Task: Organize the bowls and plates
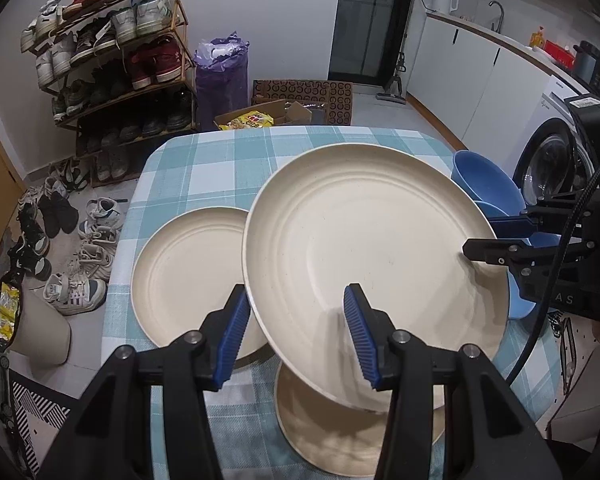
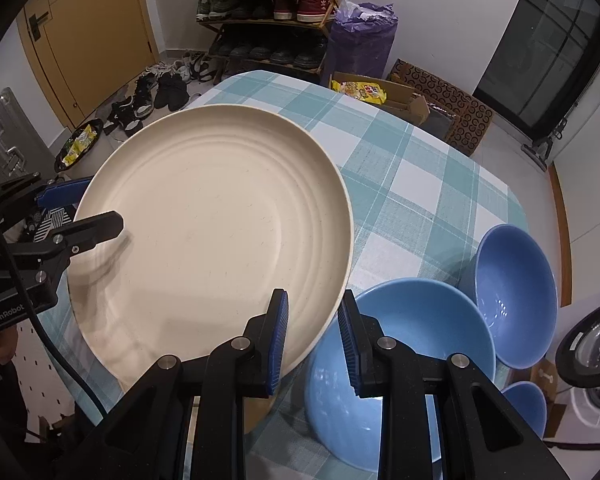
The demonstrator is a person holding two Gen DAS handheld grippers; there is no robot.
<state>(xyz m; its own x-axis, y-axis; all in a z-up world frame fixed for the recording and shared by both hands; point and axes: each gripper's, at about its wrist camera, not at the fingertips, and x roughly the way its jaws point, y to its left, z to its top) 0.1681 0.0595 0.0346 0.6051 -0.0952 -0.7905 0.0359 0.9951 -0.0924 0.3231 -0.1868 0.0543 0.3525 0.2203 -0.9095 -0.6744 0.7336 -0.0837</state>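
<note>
The tabletop [image 1: 204, 168], covered in a teal-and-white checked cloth, carried cream plates and blue bowls. A large cream plate [image 1: 364, 248] was held tilted in the air above it, gripped from two sides. The left gripper [image 1: 296, 336] had its fingers [image 1: 232, 340] clamped over the plate's near rim, one blue pad under the edge and the other on the upper face. The right gripper [image 2: 312, 348] had its fingers [image 2: 278, 344] closed on the opposite rim, pinching the thin edge, with only a narrow gap showing between the pads.

In the left wrist view, a second cream plate [image 1: 188, 268] lay flat on the cloth to the left of the lifted one, and a third cream plate [image 1: 324, 436] lay beneath it, near the left gripper.

In the right wrist view, a wide blue bowl [image 2: 404, 360] sat just below the right gripper, a deeper blue bowl [image 2: 516, 292] stood tilted against it on the right, and a small blue bowl [image 2: 528, 408] showed at the table's edge.
</note>
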